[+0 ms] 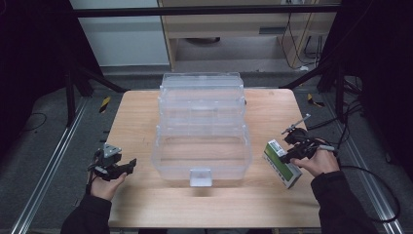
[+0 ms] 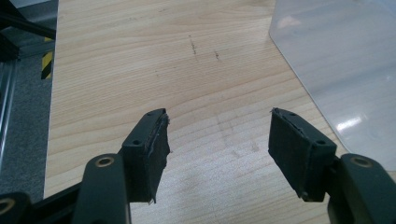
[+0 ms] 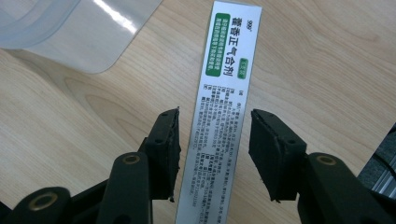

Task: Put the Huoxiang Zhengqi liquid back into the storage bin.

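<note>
Between open jaws — medicine box [image 3: 224, 116]

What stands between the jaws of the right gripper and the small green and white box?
Nothing visible. The right gripper already has the box between its jaws, with a narrow gap on each side. The clear plastic case sits apart, to the box's left in the high view.

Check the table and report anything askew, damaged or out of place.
Nothing is spilled or broken. The medicine box lies at a slant to the table edge, beside the clear plastic case, between the right gripper's fingers. The pads on those fingers look frayed at the edges.
</note>
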Demonstrator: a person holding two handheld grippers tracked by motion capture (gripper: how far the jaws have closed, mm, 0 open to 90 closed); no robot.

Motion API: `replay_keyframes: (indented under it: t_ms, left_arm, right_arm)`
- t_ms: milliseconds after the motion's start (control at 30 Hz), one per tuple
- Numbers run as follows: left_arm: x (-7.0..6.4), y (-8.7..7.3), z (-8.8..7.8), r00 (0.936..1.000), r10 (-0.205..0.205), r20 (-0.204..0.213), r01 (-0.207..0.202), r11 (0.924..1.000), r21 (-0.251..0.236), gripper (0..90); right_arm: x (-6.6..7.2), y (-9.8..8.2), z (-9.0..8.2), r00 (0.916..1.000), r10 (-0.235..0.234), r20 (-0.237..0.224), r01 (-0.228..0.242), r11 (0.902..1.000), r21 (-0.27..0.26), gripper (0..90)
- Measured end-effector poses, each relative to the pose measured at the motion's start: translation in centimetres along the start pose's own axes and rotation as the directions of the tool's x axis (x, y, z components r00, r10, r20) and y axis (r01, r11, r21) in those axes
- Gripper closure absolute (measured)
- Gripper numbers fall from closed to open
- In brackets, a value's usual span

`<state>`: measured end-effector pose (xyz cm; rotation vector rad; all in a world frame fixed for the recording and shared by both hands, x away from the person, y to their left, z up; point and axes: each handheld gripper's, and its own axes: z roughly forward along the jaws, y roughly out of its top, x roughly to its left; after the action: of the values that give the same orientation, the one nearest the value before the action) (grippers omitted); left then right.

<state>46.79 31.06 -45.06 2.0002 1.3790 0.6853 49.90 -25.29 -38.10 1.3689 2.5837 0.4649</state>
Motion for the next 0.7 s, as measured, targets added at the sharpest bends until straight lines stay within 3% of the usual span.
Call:
replay_keyframes:
  t_ms: [700]
  left_arm:
    - [-0.12, -0.06, 0.15, 1.0000, 0.006, 0.003, -0.006, 0.9999, 0.010, 37.1]
  right_arm:
    - [-0.09, 0.19, 1.09, 1.0000, -0.003, -0.002, 0.003, 0.9983, 0.059, 58.2]
